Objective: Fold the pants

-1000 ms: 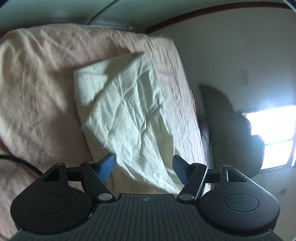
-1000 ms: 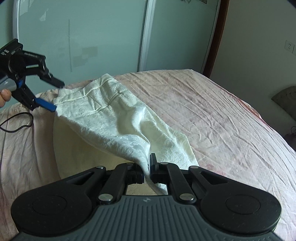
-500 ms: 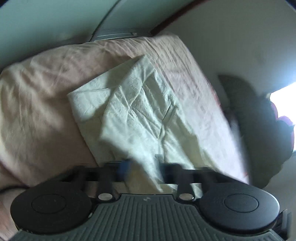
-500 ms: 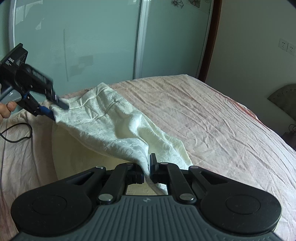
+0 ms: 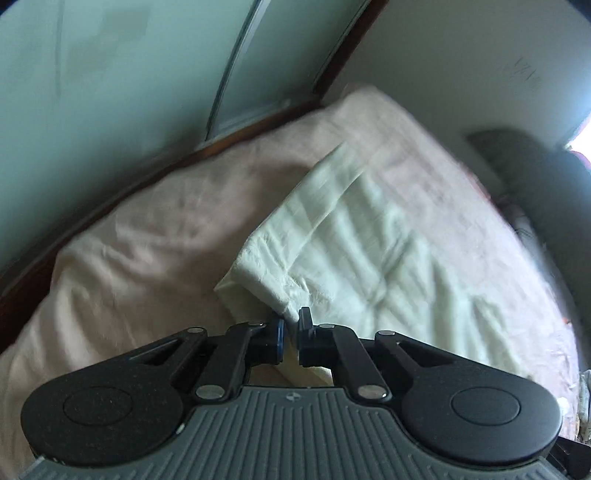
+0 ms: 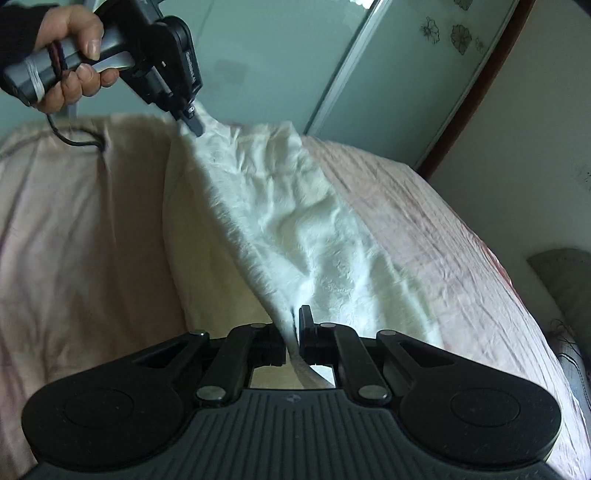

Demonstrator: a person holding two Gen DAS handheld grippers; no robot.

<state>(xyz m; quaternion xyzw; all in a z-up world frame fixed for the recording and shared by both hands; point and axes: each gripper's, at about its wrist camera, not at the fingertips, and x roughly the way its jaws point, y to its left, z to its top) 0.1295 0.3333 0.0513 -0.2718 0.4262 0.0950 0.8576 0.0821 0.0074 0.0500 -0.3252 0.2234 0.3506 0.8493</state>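
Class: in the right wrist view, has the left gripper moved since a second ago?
Yes. The left gripper rose against the glass door, lifting the pants corner.

Your left claw (image 5: 290,334) is covering the corner of the pants (image 5: 369,254) it is pinching, and motion blur is smearing the far hem there. In the right wrist view, your right claw (image 6: 291,338) is hiding the fabric between its pads, and the pants (image 6: 295,236) are blocking the bed (image 6: 92,221) beneath them. Your sleeve (image 6: 18,26) is running off the top left corner, and the dark thing (image 5: 517,177) at the bed's far end is staying too blurred to name.
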